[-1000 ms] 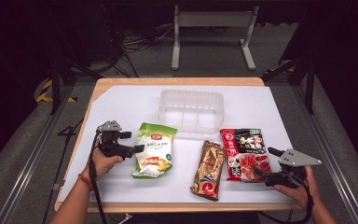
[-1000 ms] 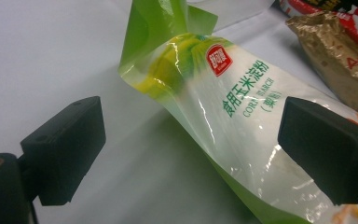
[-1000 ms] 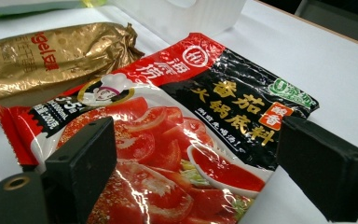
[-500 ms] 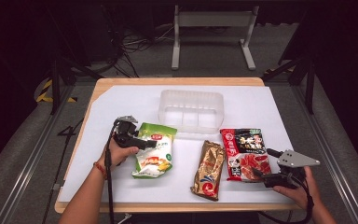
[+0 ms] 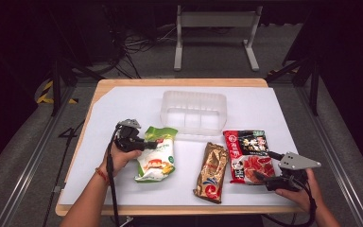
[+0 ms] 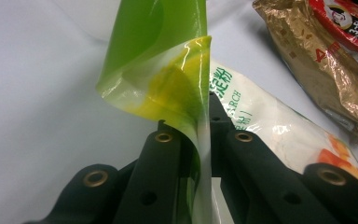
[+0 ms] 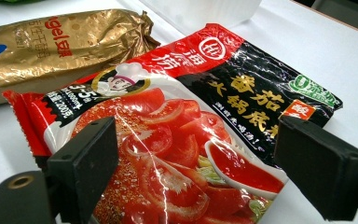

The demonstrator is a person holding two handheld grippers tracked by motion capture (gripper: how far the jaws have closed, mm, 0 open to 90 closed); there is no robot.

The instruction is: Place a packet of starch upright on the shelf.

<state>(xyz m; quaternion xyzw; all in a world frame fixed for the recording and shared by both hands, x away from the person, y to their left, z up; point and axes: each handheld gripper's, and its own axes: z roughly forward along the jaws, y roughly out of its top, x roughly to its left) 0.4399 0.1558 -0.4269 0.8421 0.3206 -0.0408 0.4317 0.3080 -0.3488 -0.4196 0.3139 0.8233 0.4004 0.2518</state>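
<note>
A green and white pouch [image 5: 157, 153] lies left of centre on the white sheet. My left gripper [image 5: 147, 144] has just been closing and is shut on its upper left corner; in the left gripper view the pouch's edge [image 6: 186, 88] stands pinched between the jaws. A gold packet [image 5: 211, 171] lies at the middle. To its right lies a red and black tomato soup-base packet [image 5: 248, 153]. My right gripper [image 5: 261, 178] rests at that packet's near edge, open, its jaws either side of the packet [image 7: 186, 135] without pressing it.
A clear plastic tray [image 5: 194, 112] with compartments stands at the back middle of the table [image 5: 123, 85]. The gold packet [image 7: 56, 42] lies close beside the red one. Bare white sheet lies at the left and far right. Cables trail from both grippers.
My left gripper moved right onto the green pouch's corner and closed on it. The right gripper stayed where it was.
</note>
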